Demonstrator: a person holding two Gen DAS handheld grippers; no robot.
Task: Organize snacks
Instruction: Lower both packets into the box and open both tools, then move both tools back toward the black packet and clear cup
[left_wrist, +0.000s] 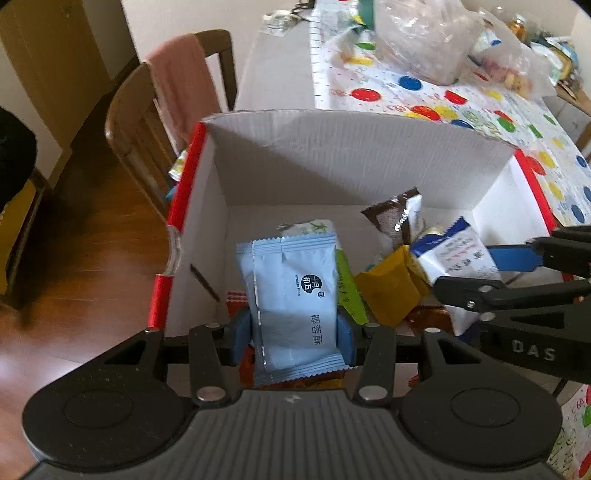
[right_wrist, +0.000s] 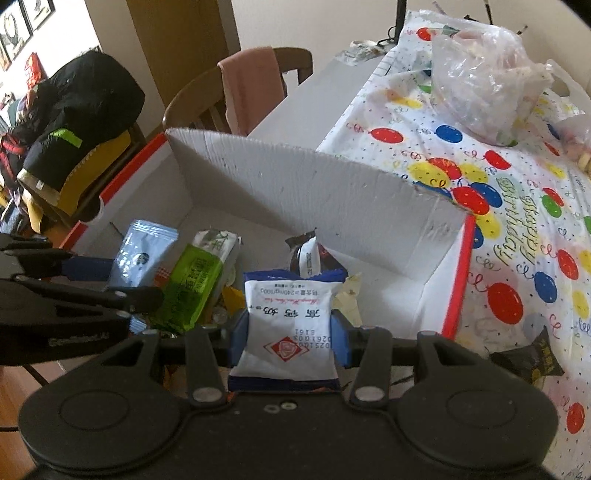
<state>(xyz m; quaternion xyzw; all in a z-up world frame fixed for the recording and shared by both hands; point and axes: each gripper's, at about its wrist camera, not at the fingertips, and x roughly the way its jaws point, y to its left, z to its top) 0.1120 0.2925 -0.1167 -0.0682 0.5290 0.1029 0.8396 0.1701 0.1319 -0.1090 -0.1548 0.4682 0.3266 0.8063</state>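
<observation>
Clenched, both pairs of jaws: my left gripper (left_wrist: 293, 334) had the pale blue packet (left_wrist: 295, 295) pinched between its blue pads, and my right gripper (right_wrist: 290, 338) was clamped on the white sachet with the dark blue edge (right_wrist: 290, 325). Both packets hung over the open cardboard box (left_wrist: 332, 162), the white one with the red rim, and both were pointed steeply down into it.

Down in the box lay a loose heap: a green packet (right_wrist: 192, 284), a brown-and-white one (right_wrist: 306, 254) propped near the back wall, a yellow wrapper (left_wrist: 388, 291) and more beneath. Nothing was sorted, just piled.

Here was the worry. My two grippers were close together over the same box, the right one's fingers just beside my left packet in the left wrist view. Had I let go carelessly, one tool could have knocked the other, or its packet. The pale blue packet was gripped low, with most of its length sticking out past the pads, so it might have swung or slid out early. A drop onto the slanted heap could also have sent a packet skidding. One black snack (right_wrist: 532, 363) sat outside on the balloon tablecloth (right_wrist: 517, 240), easy to forget.
</observation>
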